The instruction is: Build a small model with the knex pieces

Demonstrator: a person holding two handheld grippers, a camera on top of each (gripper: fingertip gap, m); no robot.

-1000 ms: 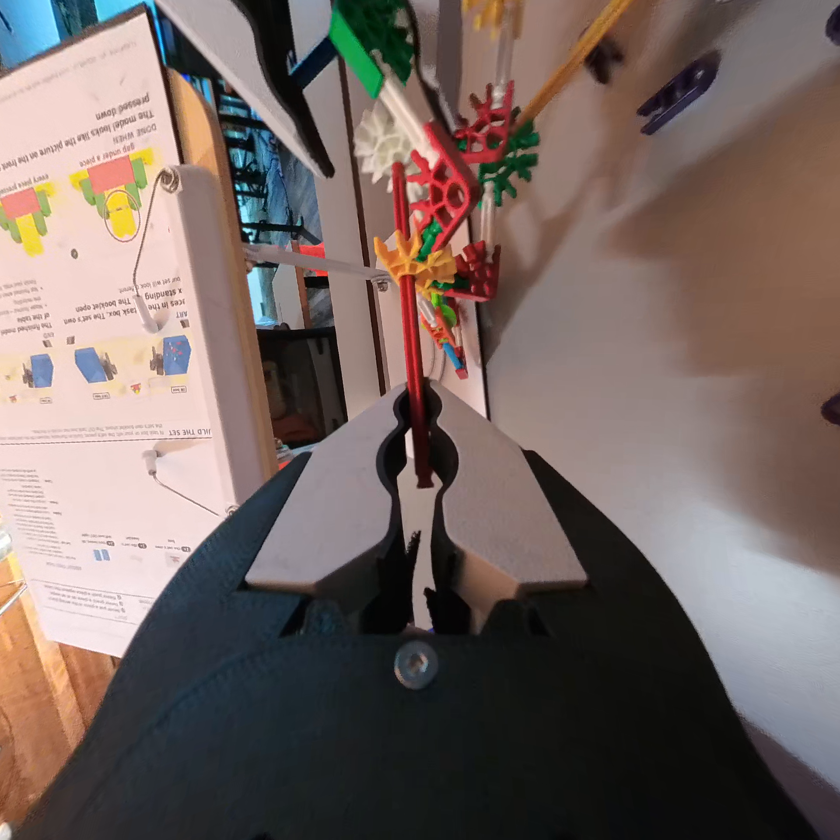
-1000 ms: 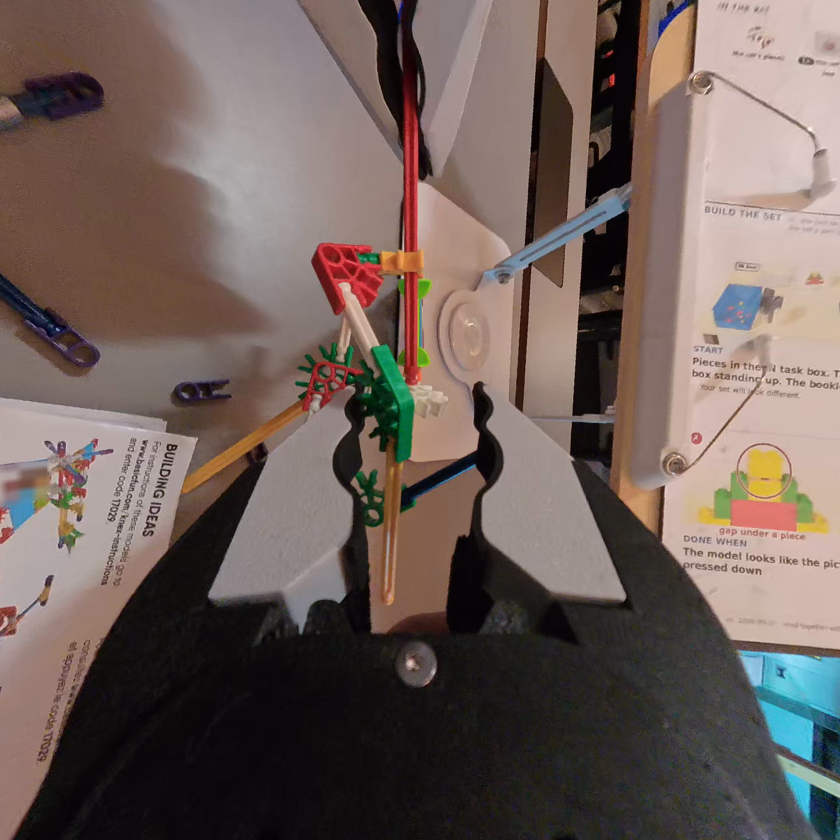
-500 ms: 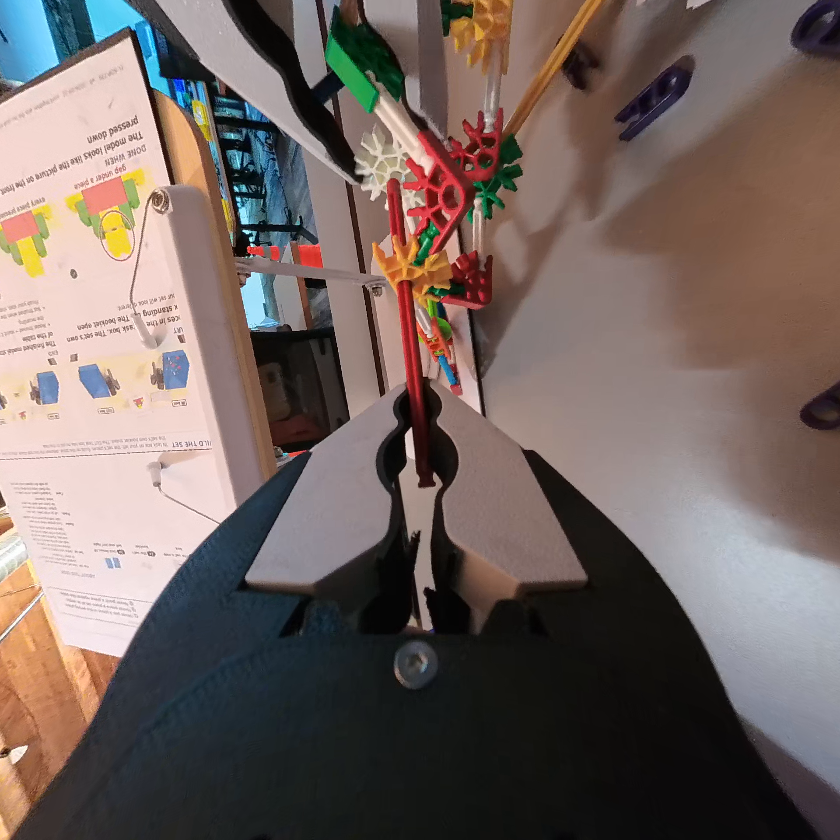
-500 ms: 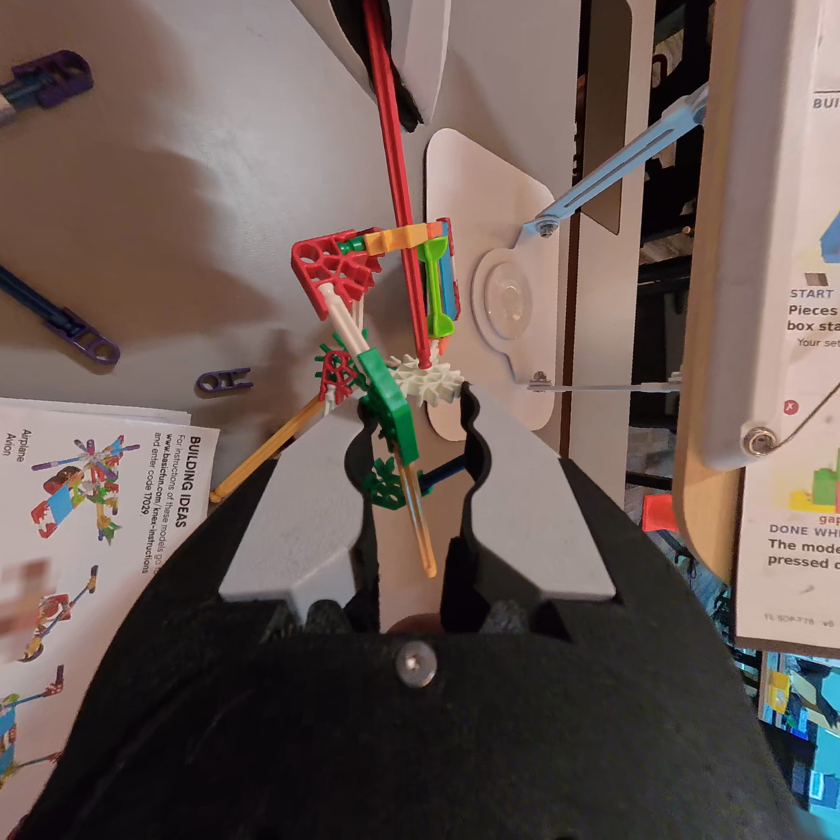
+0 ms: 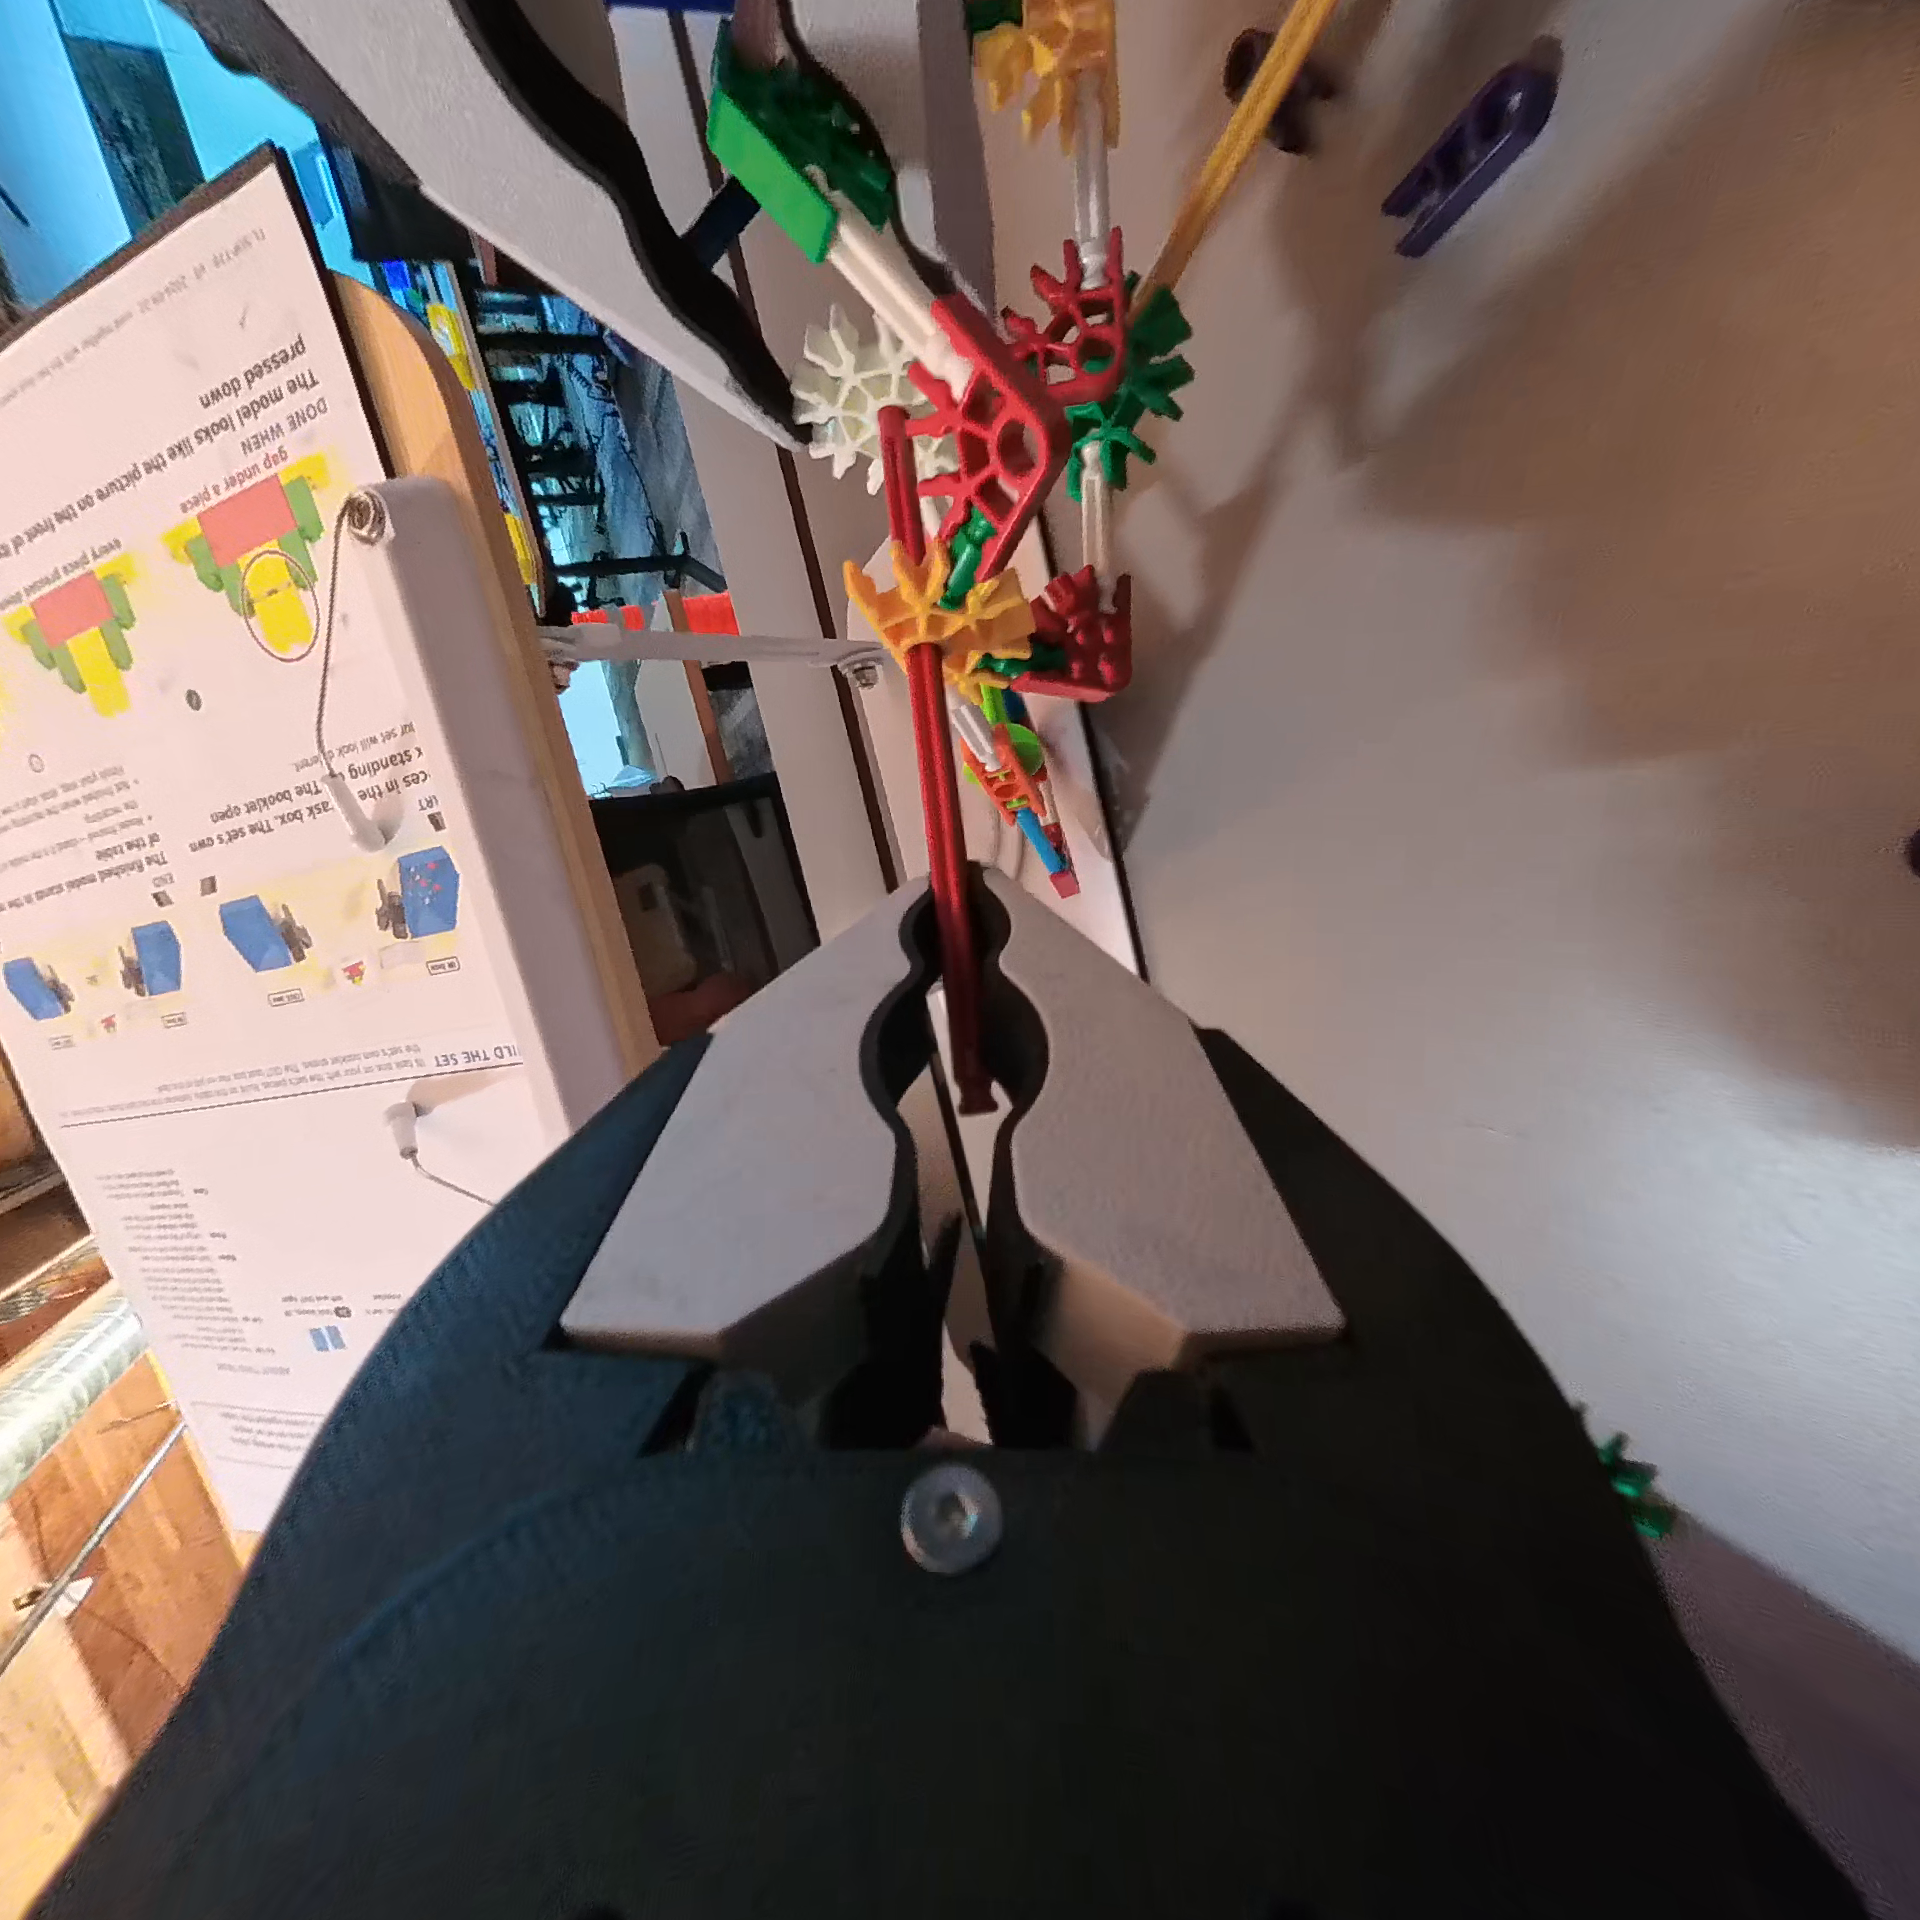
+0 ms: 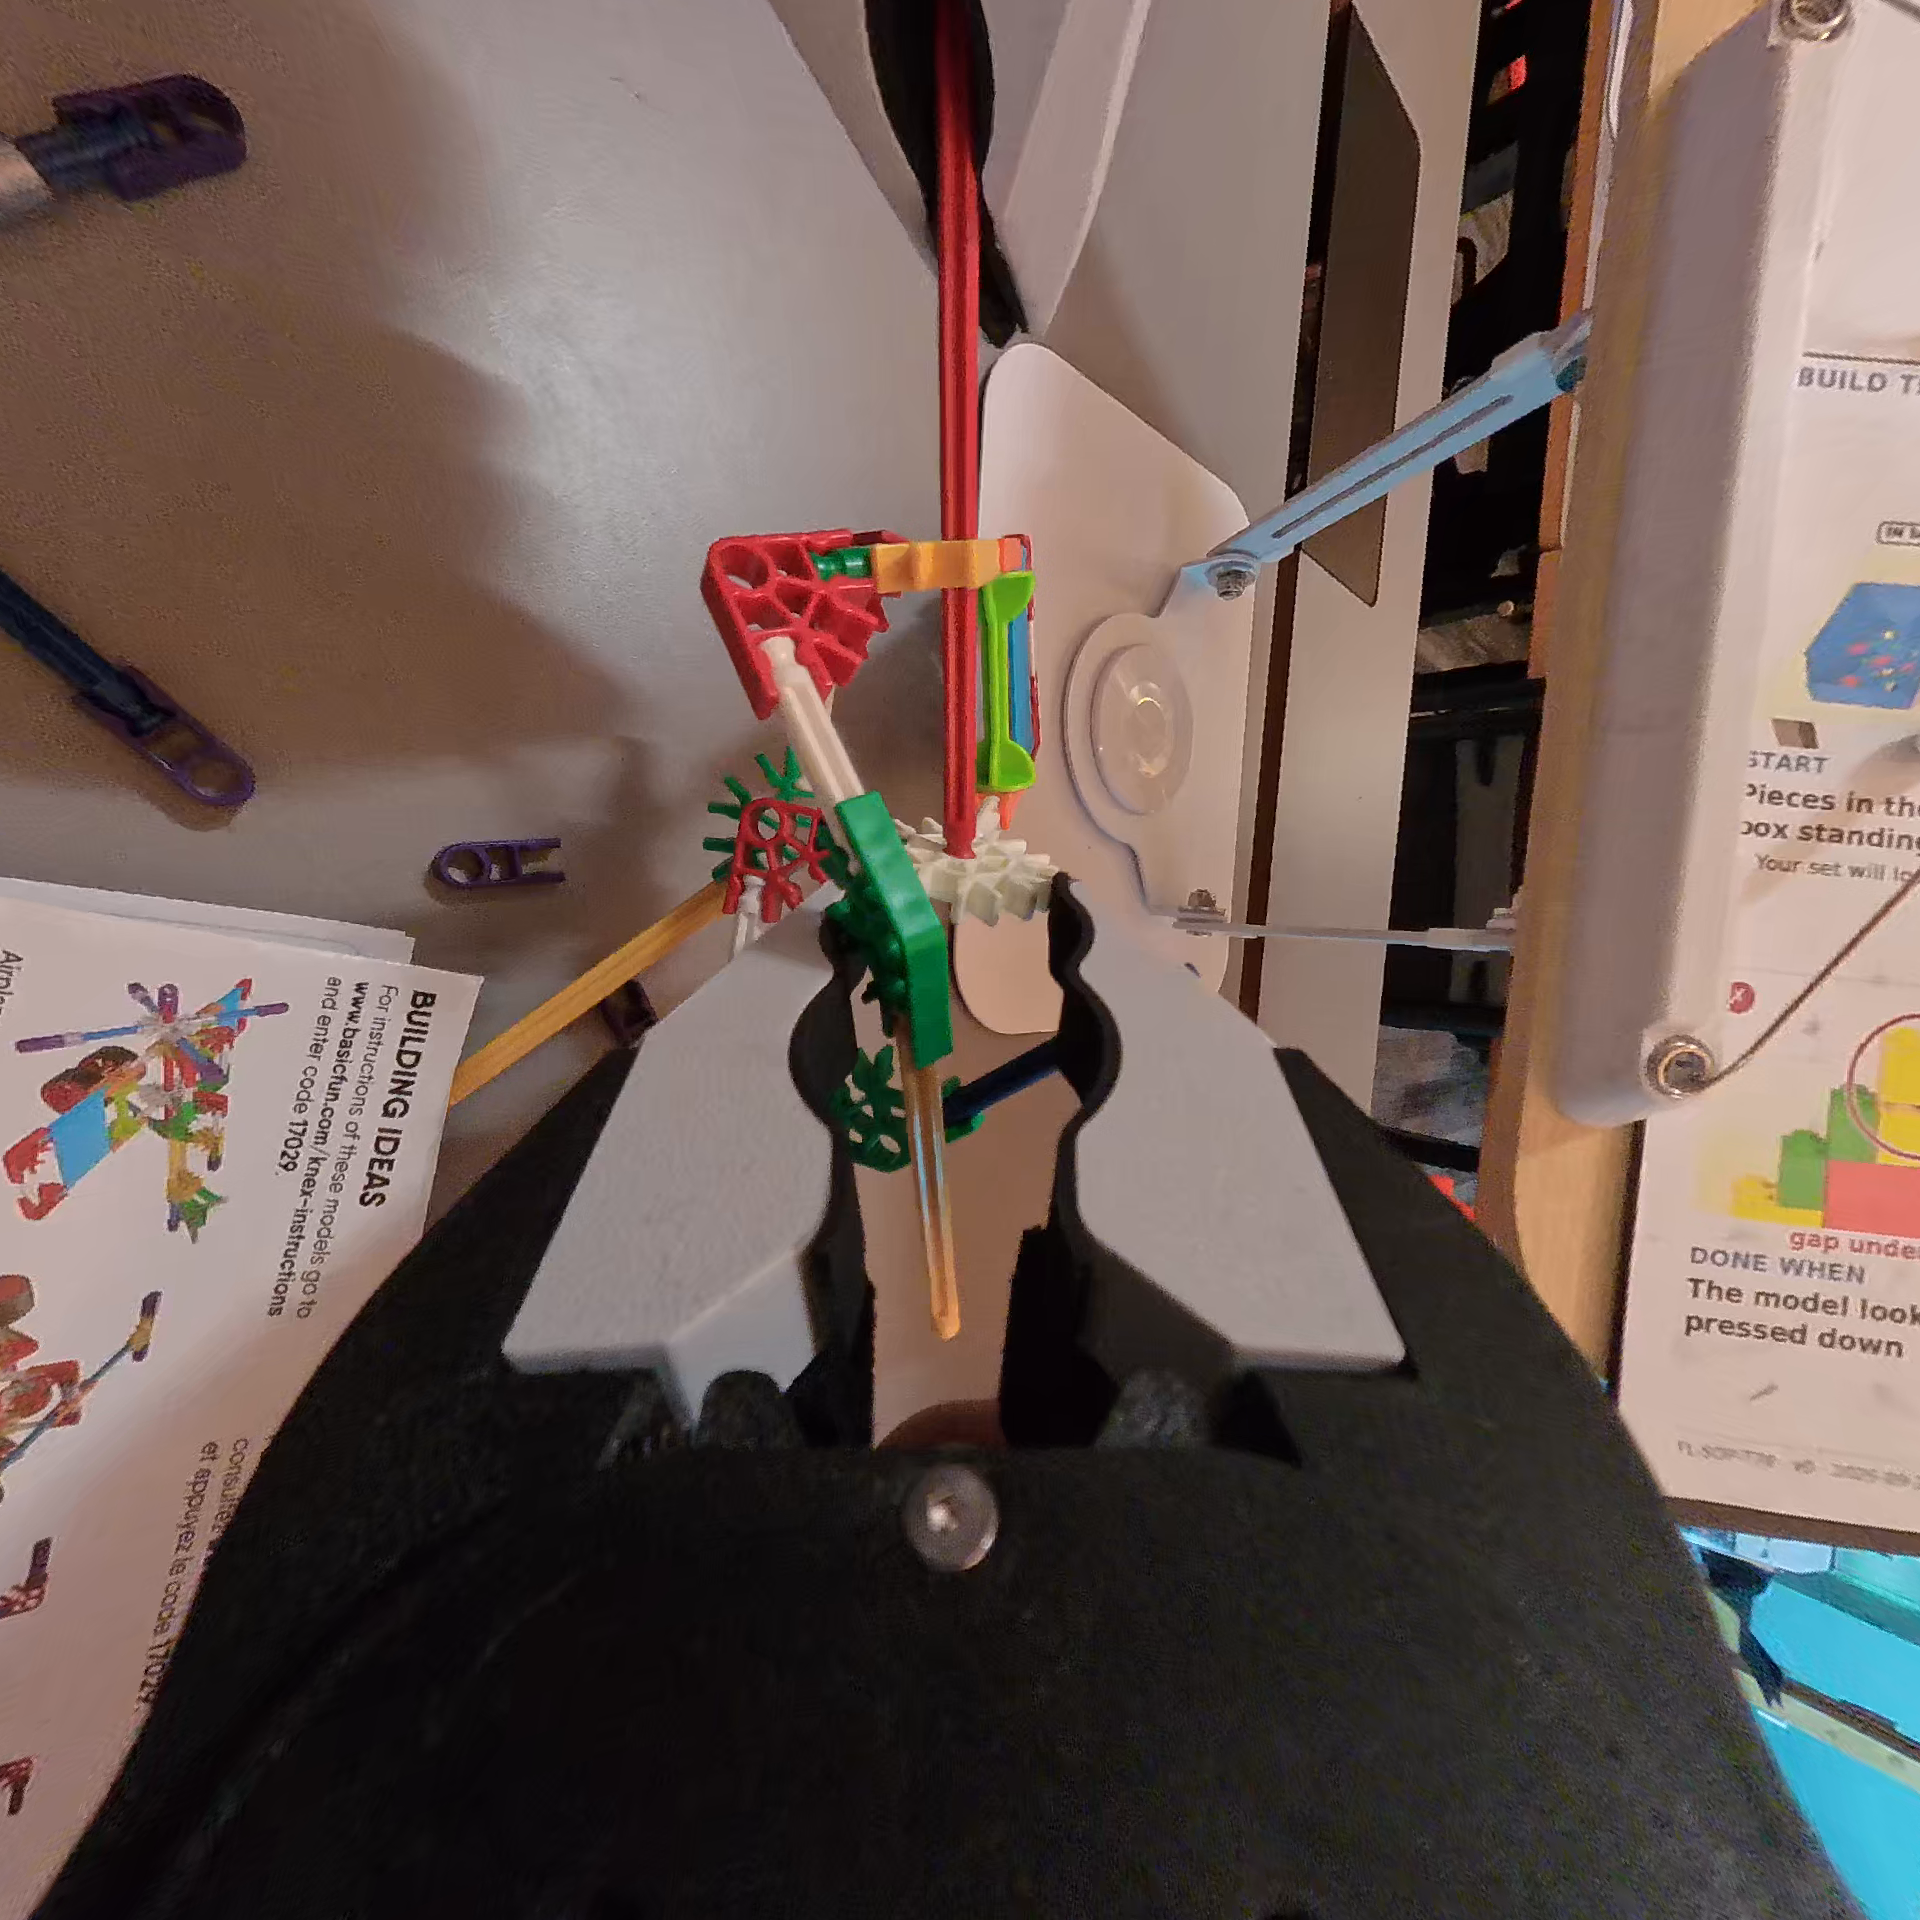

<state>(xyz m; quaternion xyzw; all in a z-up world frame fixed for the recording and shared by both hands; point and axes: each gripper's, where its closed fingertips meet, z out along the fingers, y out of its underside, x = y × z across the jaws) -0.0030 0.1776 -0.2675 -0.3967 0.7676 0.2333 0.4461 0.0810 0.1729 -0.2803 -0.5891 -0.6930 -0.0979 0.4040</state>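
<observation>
Left view, gripper: my left gripper (image 5: pixel 961 914) is clamped on the red rod (image 5: pixel 935 748).
Left view, rod: its far tip meets the white snowflake connector (image 5: pixel 857 390) of the model (image 5: pixel 997 488), which hangs in the air over the table (image 5: pixel 1558 831).
Left view, writing: a printed instruction sheet (image 5: pixel 208 727) with brick pictures stands on a clip stand at the left; I leave its words unread.
Right view, gripper: my right gripper (image 6: pixel 956 935) has its jaws closed on the green panel (image 6: pixel 899 920) of the model.
Right view, writing: a booklet (image 6: pixel 208 1195) with coloured model pictures lies at the left on the table.
Right view, surface: pale grey table with loose purple connectors (image 6: pixel 499 862).
Room: dark shelving behind; detail unclear.
</observation>
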